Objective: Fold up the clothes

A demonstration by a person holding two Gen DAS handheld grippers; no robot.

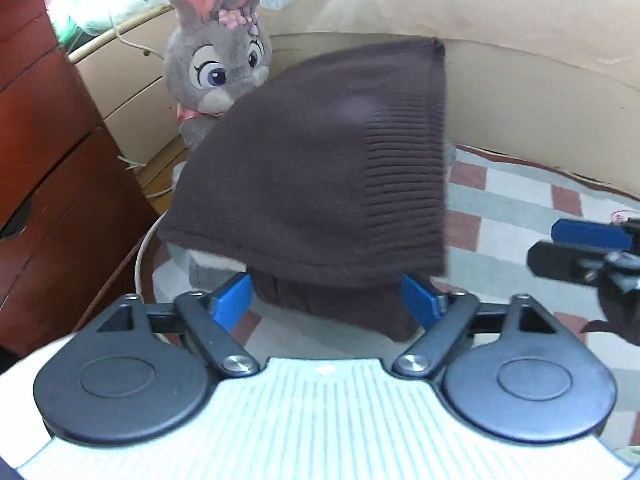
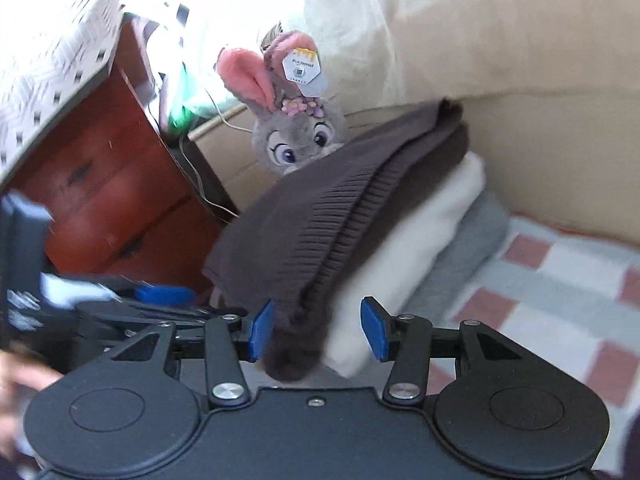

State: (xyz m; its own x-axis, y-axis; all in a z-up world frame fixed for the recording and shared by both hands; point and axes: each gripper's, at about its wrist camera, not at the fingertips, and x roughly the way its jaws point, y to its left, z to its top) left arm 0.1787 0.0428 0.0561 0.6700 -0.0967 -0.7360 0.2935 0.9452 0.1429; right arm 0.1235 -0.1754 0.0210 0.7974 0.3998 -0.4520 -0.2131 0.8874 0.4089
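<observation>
Right gripper (image 2: 316, 330) level, perhaps touching brown sweater (image 2: 320, 208)

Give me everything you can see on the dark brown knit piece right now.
The dark brown knit garment is folded, with a plain-knit body and a wide ribbed band along one edge. It lies as the top layer of a stack, over a folded white piece and a grey one, on the checked bedspread. Its near end bunches between the open jaws of the right gripper. In the left view, it sits between the open left gripper jaws. A plush rabbit is behind it.
</observation>
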